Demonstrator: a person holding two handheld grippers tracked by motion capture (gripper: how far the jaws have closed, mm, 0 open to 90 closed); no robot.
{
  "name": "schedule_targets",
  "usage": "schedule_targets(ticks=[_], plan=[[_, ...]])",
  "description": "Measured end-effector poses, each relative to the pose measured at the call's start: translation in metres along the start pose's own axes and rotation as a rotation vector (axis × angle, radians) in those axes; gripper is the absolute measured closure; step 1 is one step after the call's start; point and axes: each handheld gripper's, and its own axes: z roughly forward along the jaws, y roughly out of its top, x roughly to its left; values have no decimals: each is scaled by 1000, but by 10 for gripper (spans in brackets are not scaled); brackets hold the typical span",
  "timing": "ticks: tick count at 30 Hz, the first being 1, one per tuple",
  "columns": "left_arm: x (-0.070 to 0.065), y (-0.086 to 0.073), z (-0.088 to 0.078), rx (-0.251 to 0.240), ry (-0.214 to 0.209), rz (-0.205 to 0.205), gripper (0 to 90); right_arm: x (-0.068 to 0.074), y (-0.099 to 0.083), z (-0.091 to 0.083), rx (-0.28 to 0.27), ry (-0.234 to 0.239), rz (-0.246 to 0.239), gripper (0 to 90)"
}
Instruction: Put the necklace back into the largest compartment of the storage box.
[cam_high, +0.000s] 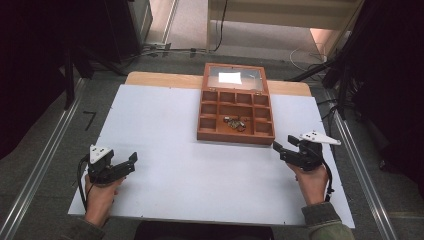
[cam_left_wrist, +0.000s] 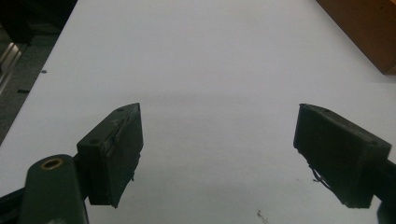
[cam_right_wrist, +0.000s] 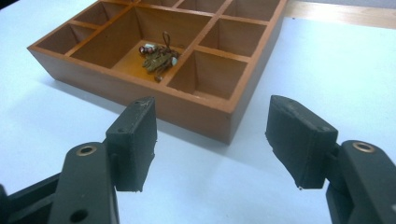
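The right tongs (cam_right_wrist: 212, 144) hover with their jaws spread wide and grasping nothing, just short of the near corner of the wooden box (cam_right_wrist: 205, 109), which lies ahead of them on the white surface (cam_right_wrist: 327, 70) with its glass lid (cam_high: 233, 77) folded back on the far side. In the wide middle compartment, ahead and slightly left of these tongs, sits a small tangle of jewellery (cam_right_wrist: 158, 56); it looks like thin chain or earrings, though the view is too coarse to be sure. The left tongs (cam_left_wrist: 219, 154) are likewise released and empty, resting well away with only bare surface between their jaws and the box edge far off to their right. The main risk, judged from here, is the reach into the compartment: the broad pads may strike the dividers or the front wall and push the light box across the smooth surface, since nothing steadies it. A loose tangle could also snag, so a pinch might lift only one strand, drag the rest, or drop it into a neighbouring cell
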Motion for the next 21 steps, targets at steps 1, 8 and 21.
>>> schedule_targets(ticks=[1, 8, 21], plan=[[0, 0, 0, 0, -1, 1, 159, -1, -1, -1, 1, -3, -2, 317], [-1, 0, 0, -1, 0, 2, 159, -6, -9, -8, 6, -14, 4, 317], [-1, 0, 0, 3, 0, 7, 159, -11, -17, -19, 11, -23, 11, 317]])
